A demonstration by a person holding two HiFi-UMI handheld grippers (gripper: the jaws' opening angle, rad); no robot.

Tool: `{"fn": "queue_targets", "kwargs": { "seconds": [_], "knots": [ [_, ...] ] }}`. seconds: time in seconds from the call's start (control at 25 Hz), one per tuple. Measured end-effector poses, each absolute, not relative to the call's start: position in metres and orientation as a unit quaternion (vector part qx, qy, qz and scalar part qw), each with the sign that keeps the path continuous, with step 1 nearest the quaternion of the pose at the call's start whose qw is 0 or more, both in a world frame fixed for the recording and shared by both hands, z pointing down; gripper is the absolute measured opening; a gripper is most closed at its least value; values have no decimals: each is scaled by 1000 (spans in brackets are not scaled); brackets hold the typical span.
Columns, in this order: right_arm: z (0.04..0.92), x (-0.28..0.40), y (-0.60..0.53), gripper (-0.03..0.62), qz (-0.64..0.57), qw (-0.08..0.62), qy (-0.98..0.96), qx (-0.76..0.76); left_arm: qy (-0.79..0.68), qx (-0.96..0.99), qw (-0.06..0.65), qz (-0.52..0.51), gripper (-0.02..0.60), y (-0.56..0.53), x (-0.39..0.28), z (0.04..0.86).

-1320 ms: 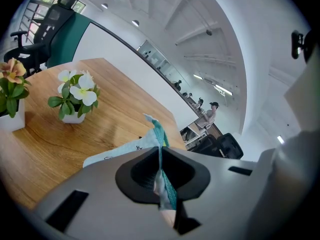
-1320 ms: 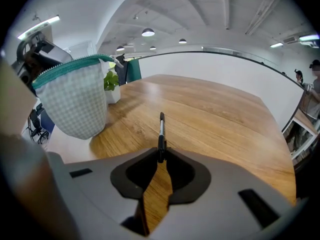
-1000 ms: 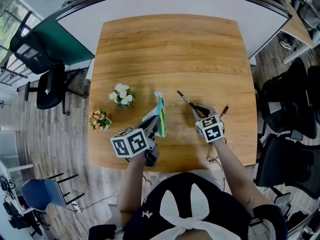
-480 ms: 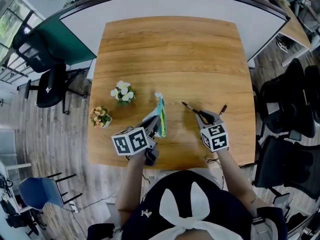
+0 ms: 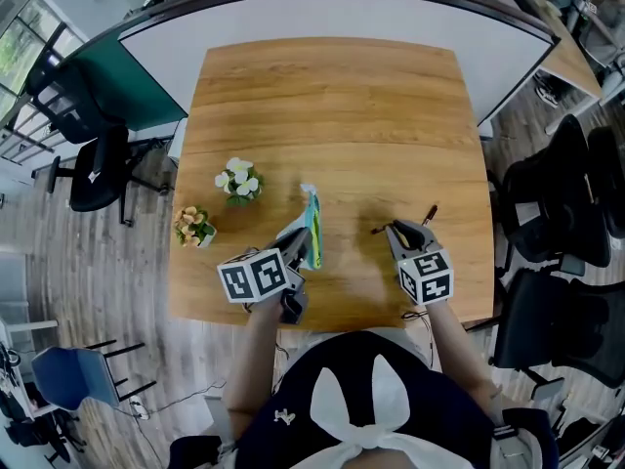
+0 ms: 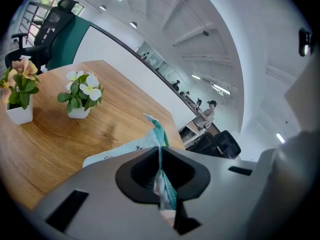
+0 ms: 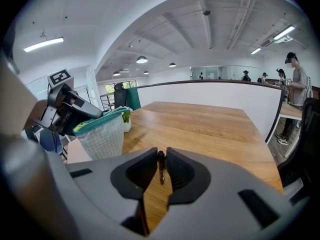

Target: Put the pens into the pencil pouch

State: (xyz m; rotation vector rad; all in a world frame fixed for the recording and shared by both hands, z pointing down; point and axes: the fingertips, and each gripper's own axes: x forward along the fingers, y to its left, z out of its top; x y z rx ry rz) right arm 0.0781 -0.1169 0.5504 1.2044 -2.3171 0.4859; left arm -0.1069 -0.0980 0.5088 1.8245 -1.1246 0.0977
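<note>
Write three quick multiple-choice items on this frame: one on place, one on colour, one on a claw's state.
1. In the head view, the two flower pots stand:
A) left of the pouch
B) right of the pouch
C) inside the pouch

2. The pouch's zipper edge is:
A) red
B) teal
C) black

3. The right claw is:
A) open and empty
B) shut on a pen
C) shut on the pouch

Key:
1 A, both pots stand to the pouch's left.
2 B, a teal band runs along its top in both gripper views.
3 B, the right gripper view shows its jaws pinching a dark pen.
</note>
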Motion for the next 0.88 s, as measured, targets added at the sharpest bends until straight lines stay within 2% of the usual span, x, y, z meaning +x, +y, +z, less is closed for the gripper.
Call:
{"fn": "queue_targets", "kwargs": {
  "seconds": [0.28,0.88],
  "knots": [
    [534,82,-110,61,172,225,-849,446,-461,748,477,37,37,-91,-105,510],
    [443,71,-102,60,132,143,-878,437,-459,748,477,37,37,-81,-103,512]
  ]
}}
